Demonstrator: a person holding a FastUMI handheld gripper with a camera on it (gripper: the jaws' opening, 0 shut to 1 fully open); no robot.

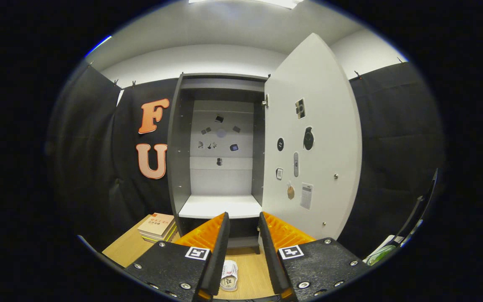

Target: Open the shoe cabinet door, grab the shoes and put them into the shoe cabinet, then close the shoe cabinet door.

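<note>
gripper view, claw (243, 235) open, small white shoe (229, 275) between fingers, cabinet door (312, 138) open

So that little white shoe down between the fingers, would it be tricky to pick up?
Probably not. The shoe looks small and soft, so likely light and squashable. Lying flat on the wooden table, it shouldn't roll. The open gripper hovers above it.

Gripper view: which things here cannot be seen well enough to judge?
- Shoe: seen between the open tool's fingers, which cover part of it; a second shoe cannot be confirmed.
- Cabinet lower compartment: dark, partly behind the fingers; contents unclear.
- Stickers on the open door and back panel: too small to identify.
- Books beside the cabinet: titles too small.
</note>
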